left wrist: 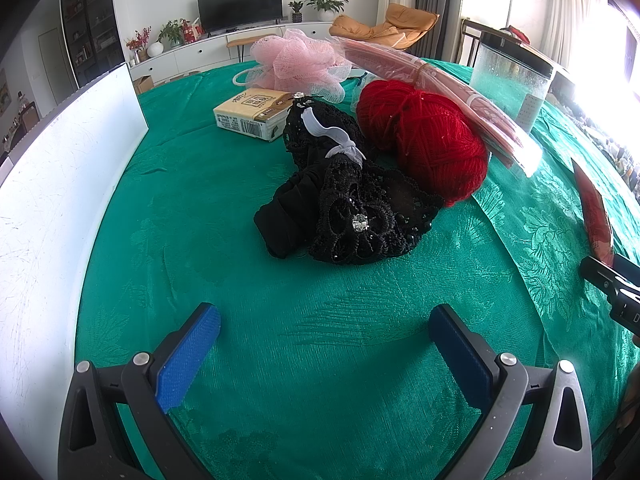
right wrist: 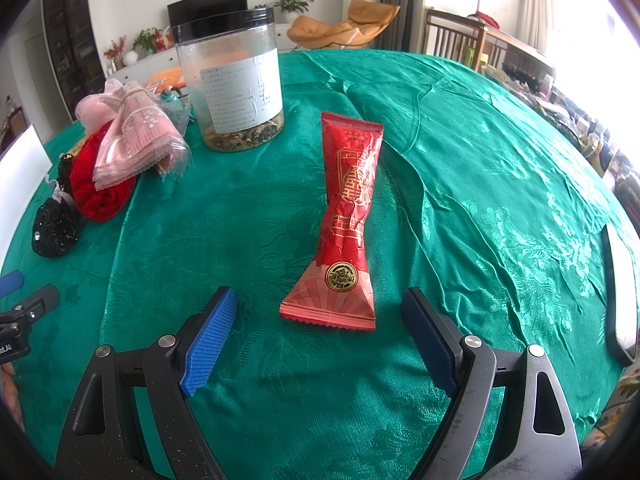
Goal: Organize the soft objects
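Observation:
A black lace and cloth bundle (left wrist: 344,208) with a white elastic band lies mid-table, in front of my left gripper (left wrist: 324,316), which is open and empty. Behind it sit red yarn (left wrist: 432,136), a pink mesh puff (left wrist: 296,60), a tissue pack (left wrist: 252,114) and a pink packet bundle (left wrist: 432,88). In the right wrist view a red foil pouch (right wrist: 350,220) lies flat, its near end between the open fingers of my right gripper (right wrist: 320,308). The yarn (right wrist: 100,196) and the lace bundle (right wrist: 54,228) show at that view's left edge.
A green patterned tablecloth (left wrist: 320,360) covers the round table. A clear jar (right wrist: 232,84) with a black lid stands behind the pouch. A white board (left wrist: 60,200) stands at the left edge. A dark flat device (right wrist: 620,300) lies at the right.

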{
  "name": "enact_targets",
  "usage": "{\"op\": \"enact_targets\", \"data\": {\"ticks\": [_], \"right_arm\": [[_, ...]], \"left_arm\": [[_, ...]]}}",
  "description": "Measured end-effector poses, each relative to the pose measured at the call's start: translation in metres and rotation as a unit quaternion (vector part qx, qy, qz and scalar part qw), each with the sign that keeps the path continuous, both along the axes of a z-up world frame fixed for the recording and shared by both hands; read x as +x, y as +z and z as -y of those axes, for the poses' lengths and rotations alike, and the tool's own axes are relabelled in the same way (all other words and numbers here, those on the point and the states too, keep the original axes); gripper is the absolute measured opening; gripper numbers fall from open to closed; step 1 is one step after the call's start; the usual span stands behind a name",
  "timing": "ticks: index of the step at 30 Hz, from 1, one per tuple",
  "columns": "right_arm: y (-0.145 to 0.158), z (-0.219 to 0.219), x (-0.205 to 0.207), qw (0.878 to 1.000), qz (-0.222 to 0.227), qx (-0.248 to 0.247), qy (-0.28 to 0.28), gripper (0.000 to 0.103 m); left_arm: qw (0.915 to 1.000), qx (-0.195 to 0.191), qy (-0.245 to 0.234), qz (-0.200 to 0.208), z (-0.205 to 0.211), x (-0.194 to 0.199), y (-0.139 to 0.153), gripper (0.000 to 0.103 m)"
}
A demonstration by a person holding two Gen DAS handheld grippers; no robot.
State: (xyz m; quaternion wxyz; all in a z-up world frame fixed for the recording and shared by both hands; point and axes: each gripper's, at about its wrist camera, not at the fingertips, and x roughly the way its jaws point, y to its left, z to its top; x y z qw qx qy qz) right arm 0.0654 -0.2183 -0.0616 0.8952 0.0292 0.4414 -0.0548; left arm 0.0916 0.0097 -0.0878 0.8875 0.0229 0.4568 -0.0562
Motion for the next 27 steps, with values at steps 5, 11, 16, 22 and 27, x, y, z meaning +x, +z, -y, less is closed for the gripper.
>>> {"op": "enact_targets", "data": {"ticks": [5,11,16,22,27], "right_arm": [[0.0,0.0,0.0,1.0,0.0,0.0,0.0,0.086],[0.0,0.0,0.0,1.0,0.0,0.0,0.0,0.086],[0.0,0.0,0.0,1.0,0.0,0.0,0.0,0.086],[0.0,0.0,0.0,1.0,0.0,0.001,0.002,0.087],[0.0,0.0,0.0,1.0,0.0,0.001,0.002,0.087]], "left_arm": [[1.0,0.0,0.0,0.0,0.0,0.0,0.0,0.103],[0.9999,0.005,0.001,-0.013,0.001,0.0,0.003,0.103],[0.9964,-0.084,-0.009,0.009,0.001,0.008,0.055,0.102],[0.9914,-0.125,-0.035,-0.013,0.037,0.078,0.093,0.101],[0.9915,-0.121,-0.003,-0.048,0.06,0.14,0.089,0.089]]}}
